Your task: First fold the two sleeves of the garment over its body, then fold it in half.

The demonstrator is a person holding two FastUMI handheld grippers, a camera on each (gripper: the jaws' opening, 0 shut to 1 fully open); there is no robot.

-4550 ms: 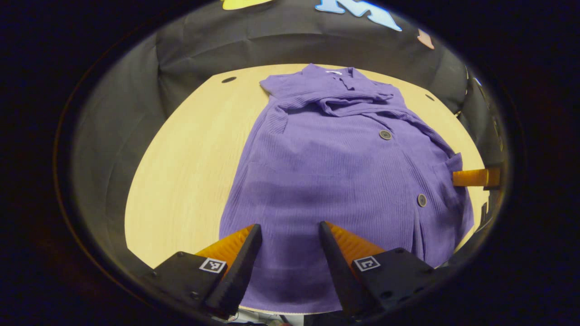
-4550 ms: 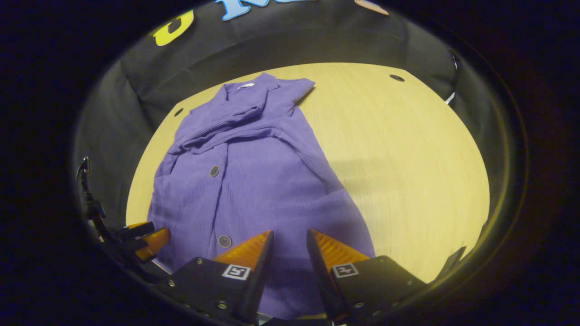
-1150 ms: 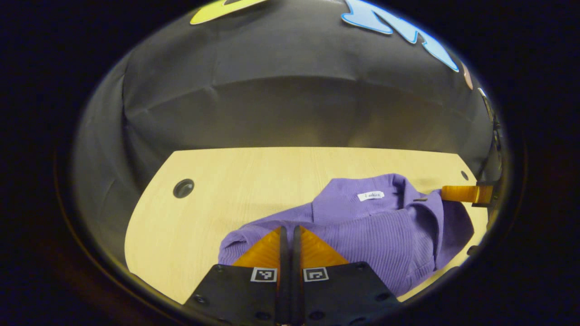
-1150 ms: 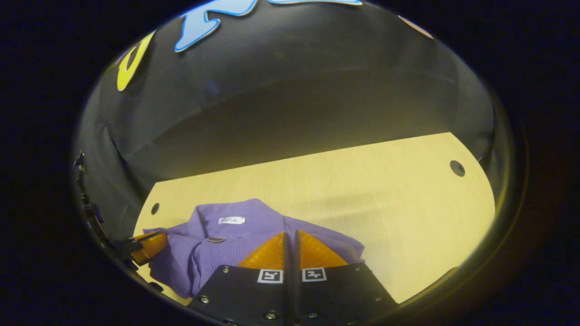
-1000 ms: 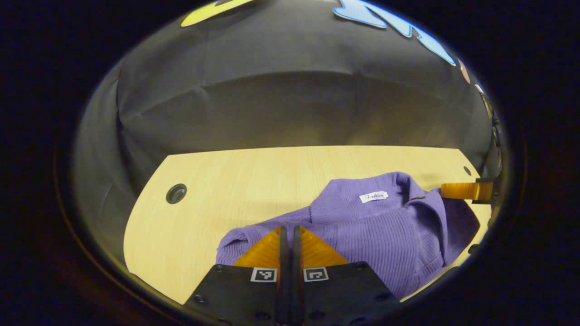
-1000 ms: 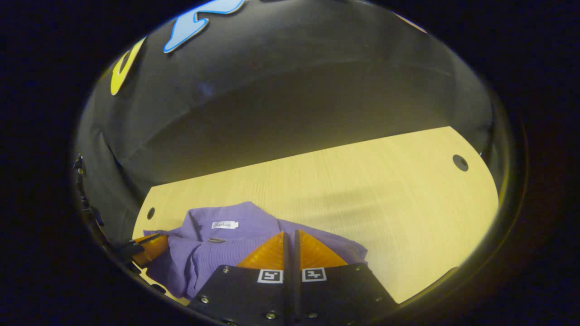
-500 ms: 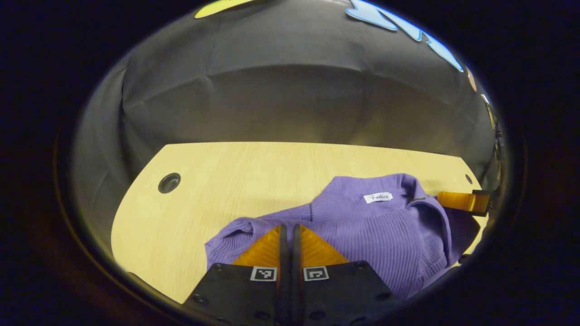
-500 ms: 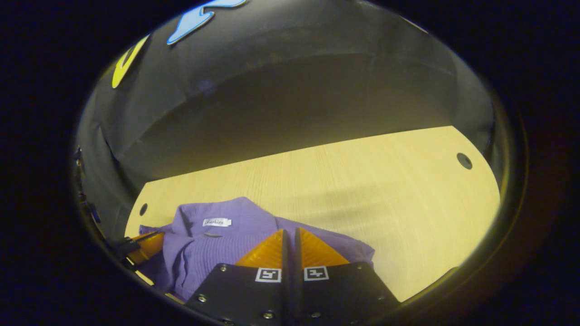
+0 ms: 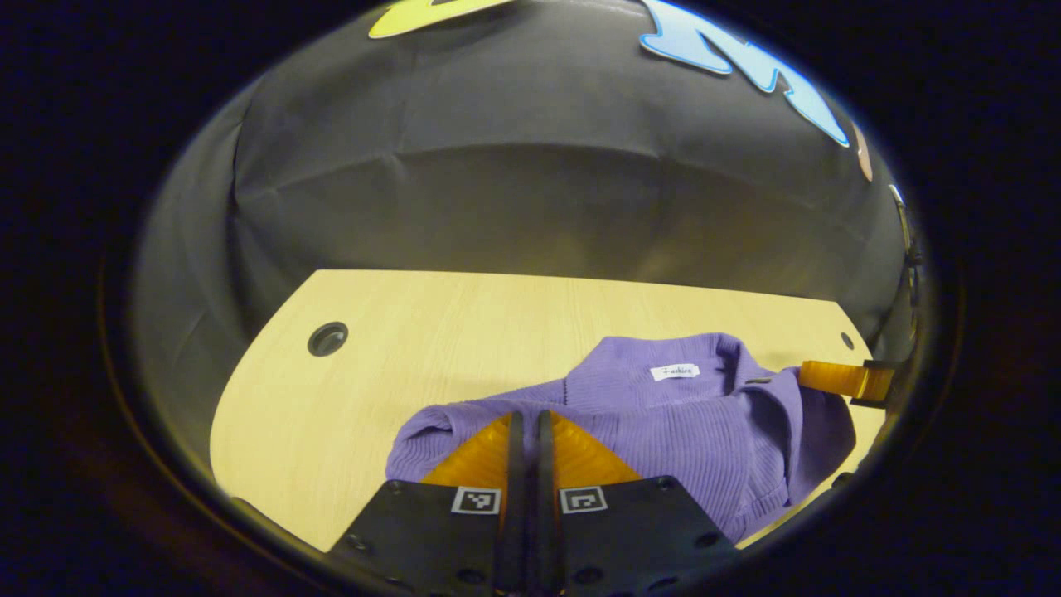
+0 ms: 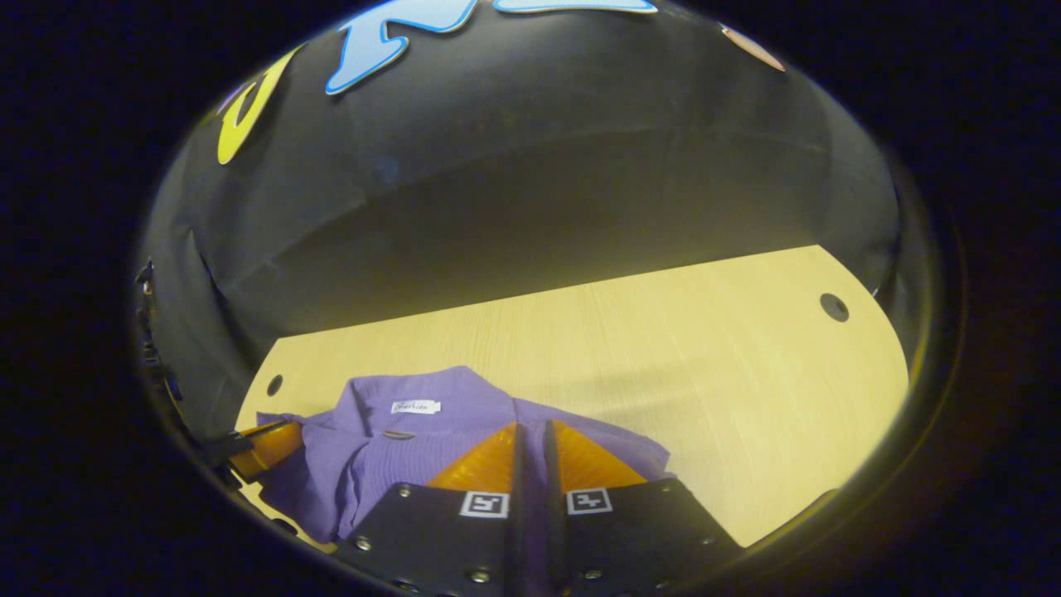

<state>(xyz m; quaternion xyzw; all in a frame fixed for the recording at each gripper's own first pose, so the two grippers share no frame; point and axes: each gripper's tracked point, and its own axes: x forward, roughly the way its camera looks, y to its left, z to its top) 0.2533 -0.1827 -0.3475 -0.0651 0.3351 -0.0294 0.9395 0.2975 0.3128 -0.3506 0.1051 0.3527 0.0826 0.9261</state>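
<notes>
Because the hem must meet the collar label [image 9: 674, 372], each tool, left [image 9: 527, 419] and right [image 10: 530, 429], pinches the purple garment [image 9: 663, 423] just short of it.

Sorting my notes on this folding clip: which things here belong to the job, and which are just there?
Part of the job:
purple garment
left gripper
right gripper

Just there:
wooden table
table holes
</notes>
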